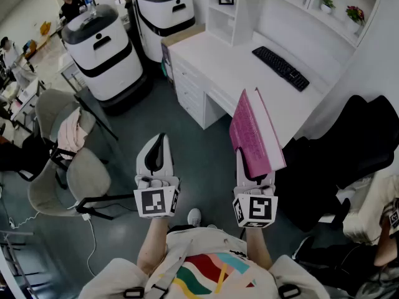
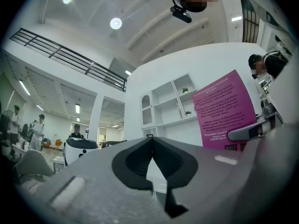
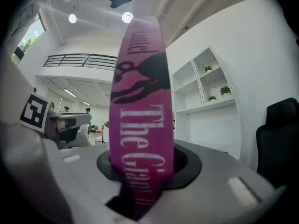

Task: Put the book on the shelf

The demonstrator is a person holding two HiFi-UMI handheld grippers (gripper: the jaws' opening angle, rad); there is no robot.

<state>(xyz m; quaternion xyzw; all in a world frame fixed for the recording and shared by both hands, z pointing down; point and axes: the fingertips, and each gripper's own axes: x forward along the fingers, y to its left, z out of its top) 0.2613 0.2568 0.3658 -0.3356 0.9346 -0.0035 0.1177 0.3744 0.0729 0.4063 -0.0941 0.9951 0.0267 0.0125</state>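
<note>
A magenta book [image 1: 252, 132] stands upright in my right gripper [image 1: 254, 170], whose jaws are shut on its lower end. Its spine [image 3: 141, 111] fills the middle of the right gripper view, and its back cover [image 2: 226, 111] shows at the right of the left gripper view. My left gripper [image 1: 158, 157] hangs beside it to the left, shut and empty, its jaws [image 2: 150, 160] meeting in a thin line. The white shelf unit [image 1: 234, 11] stands on the far end of the white desk [image 1: 218, 64]; its open compartments [image 3: 205, 85] are ahead of the book.
A black keyboard [image 1: 280, 68] lies on the desk. A black office chair [image 1: 349, 154] stands to the right, grey chairs [image 1: 68, 167] to the left. Two white-and-black machines [image 1: 103, 48] stand beyond the desk's left end. People are in the far left background.
</note>
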